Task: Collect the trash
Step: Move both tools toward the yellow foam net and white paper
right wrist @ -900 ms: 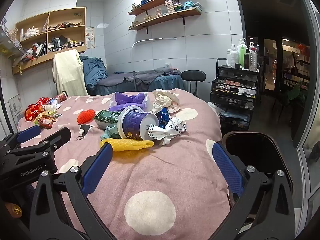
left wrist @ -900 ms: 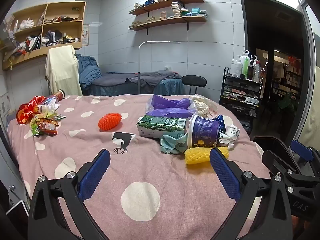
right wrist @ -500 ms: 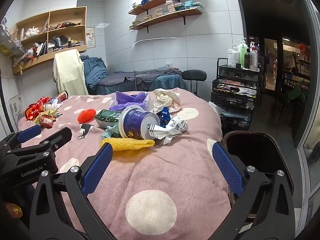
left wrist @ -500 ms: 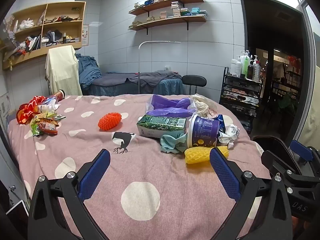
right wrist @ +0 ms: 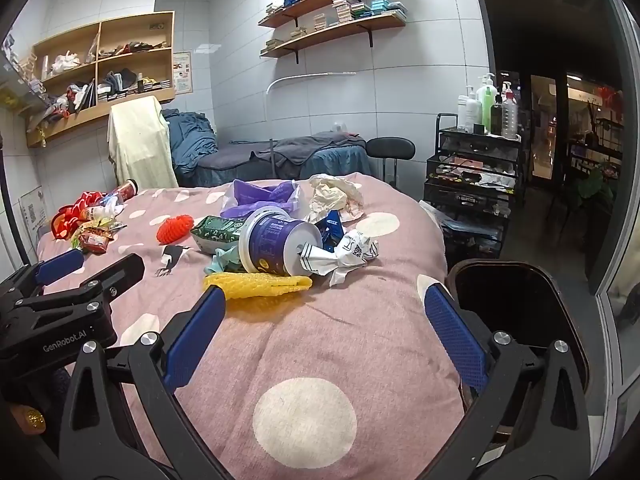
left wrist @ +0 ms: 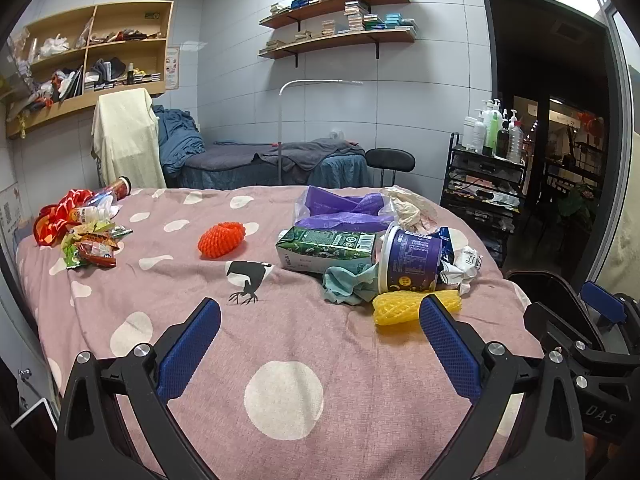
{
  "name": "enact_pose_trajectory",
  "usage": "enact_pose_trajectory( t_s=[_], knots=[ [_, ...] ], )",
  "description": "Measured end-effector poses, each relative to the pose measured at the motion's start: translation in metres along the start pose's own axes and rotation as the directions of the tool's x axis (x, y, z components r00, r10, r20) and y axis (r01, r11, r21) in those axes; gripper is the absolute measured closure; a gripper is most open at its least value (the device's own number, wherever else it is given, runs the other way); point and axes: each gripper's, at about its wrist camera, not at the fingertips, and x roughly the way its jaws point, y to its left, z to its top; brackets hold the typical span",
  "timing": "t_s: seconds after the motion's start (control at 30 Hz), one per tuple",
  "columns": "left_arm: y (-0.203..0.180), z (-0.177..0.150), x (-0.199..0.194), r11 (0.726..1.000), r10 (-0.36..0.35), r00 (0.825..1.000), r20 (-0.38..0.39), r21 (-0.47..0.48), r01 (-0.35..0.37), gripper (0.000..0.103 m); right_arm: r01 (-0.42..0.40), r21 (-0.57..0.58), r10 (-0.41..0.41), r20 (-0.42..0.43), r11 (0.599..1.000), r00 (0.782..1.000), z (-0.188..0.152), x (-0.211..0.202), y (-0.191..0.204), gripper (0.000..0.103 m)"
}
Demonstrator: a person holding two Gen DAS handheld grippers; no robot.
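The room was tiled and white, with wall shelves, a draped massage couch at the back and a dark doorway. Filling the foreground was a bed (left wrist: 280,340) under a pink cover with white dots, and everything else is placed against it. Off its right-hand edge stood a dark open trash bin (right wrist: 516,300), empty as far as could be seen. On the bed's right half lay the main heap of trash: a purple plastic bag (left wrist: 340,212) farthest back, a green carton (left wrist: 326,248) on its side, a tipped purple tub (right wrist: 276,246) with crumpled paper (right wrist: 348,250) at its mouth, and a yellow foam net (right wrist: 260,284) nearest the front edge. An orange foam net (left wrist: 221,239) sat alone mid-bed, and snack wrappers (left wrist: 86,240) were piled at the far left corner.

The left gripper (left wrist: 320,332) and right gripper (right wrist: 326,320) both hovered above the bed's near edge, jaws spread wide, holding nothing. Collection looked not yet begun. The likely first move was for the right gripper to drop onto the yellow foam net, pinch it gently since it would squash, and carry it to the bin.
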Motion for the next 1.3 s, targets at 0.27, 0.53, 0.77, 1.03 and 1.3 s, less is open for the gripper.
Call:
enact_pose_trajectory(
  t_s=[0.27,0.53,0.77,1.03,1.3],
  knots=[
    [0.001,-0.001,0.002,1.000,-0.003,1.000,-0.007,0.005,0.003,0.005,-0.001,0.003,0.001,-0.009,1.000,1.000,0.001,0.001,-0.002,0.004],
    [-0.001,-0.002,0.004,1.000,-0.005,1.000,-0.013,0.008,0.005,0.005,-0.001,0.003,0.001,-0.012,1.000,1.000,0.001,0.002,-0.004,0.004],
    [0.007,-0.006,0.017,0.999,-0.039,0.995,-0.088,-0.015,0.038,0.005,0.007,-0.017,-0.008,-0.050,1.000,0.999,0.003,0.016,-0.010,0.004],
    [0.006,-0.011,0.037,0.989,-0.145,0.969,-0.202,-0.005,0.147,0.005,-0.004,-0.057,-0.005,-0.165,0.998,0.986,0.009,0.055,-0.025,0.004],
    [-0.031,0.003,0.060,0.939,-0.241,0.936,-0.257,0.183,0.292,0.011,-0.026,-0.094,0.006,-0.210,0.995,0.978,0.032,0.089,-0.036,0.004]
  ],
)
